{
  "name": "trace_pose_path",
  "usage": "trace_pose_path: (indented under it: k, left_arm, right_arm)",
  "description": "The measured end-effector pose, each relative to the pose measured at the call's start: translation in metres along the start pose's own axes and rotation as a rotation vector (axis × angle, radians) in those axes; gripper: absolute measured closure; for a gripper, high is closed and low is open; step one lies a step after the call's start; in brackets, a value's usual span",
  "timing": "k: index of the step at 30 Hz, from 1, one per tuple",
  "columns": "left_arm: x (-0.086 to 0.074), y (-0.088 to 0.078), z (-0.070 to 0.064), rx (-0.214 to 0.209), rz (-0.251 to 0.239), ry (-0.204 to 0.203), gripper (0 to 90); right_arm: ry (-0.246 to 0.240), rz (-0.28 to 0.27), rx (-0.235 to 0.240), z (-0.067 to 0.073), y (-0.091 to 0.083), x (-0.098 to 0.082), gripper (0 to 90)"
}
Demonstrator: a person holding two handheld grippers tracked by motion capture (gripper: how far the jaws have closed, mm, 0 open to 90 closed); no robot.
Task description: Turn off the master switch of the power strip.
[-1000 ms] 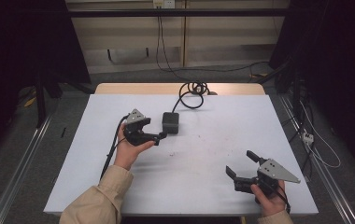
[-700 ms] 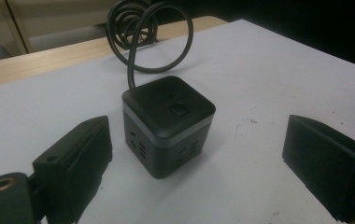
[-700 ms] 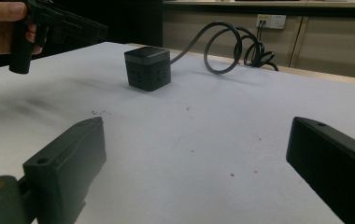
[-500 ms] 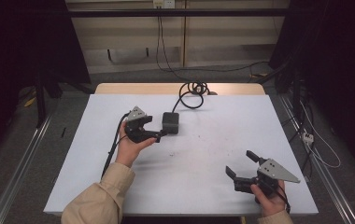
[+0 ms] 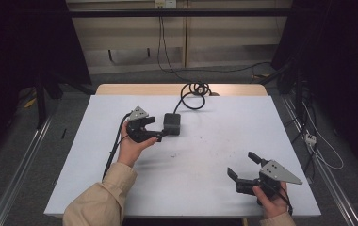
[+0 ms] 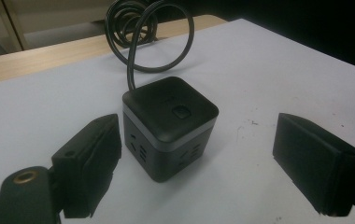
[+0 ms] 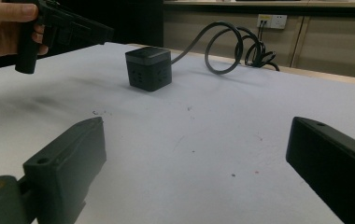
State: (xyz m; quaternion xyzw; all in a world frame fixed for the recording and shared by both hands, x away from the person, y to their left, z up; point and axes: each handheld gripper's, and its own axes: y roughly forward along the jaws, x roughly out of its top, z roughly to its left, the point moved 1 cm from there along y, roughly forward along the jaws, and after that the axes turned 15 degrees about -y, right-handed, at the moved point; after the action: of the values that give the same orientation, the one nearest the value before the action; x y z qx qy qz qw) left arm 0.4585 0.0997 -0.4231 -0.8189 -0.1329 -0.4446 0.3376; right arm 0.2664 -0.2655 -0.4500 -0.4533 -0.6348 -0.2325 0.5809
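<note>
A black cube power socket point(image 5: 172, 124) stands on the white table point(image 5: 224, 122), its cable point(image 5: 193, 94) coiled behind it. My left gripper point(image 5: 157, 130) points at the cube from its left. In the left gripper view the cube point(image 6: 168, 126) sits just ahead of the left gripper point(image 6: 199, 140), whose jaws have just been closing a little and stand wide apart, touching nothing. My right gripper point(image 5: 244, 165) rests open near the front right, nothing between its jaws. From the right gripper view the cube point(image 7: 148, 67) is far off, with the left gripper point(image 7: 73, 25) beside it.
The cable's coil point(image 7: 238, 44) lies on a wooden strip point(image 5: 134, 89) at the table's back edge. Metal rails point(image 5: 17, 165) run along the floor on both sides. Small dark specks point(image 7: 187, 108) mark the table top.
</note>
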Motion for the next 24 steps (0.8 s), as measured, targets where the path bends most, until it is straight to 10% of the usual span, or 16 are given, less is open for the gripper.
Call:
trace_pose_path:
  k: [24]
  left_arm:
    - [0.013, 0.012, -0.004, 0.008, 0.014, 0.001, 15.4]
  right_arm:
    - [0.001, 0.001, 0.003, 0.0, 0.0, 0.0, 4.9]
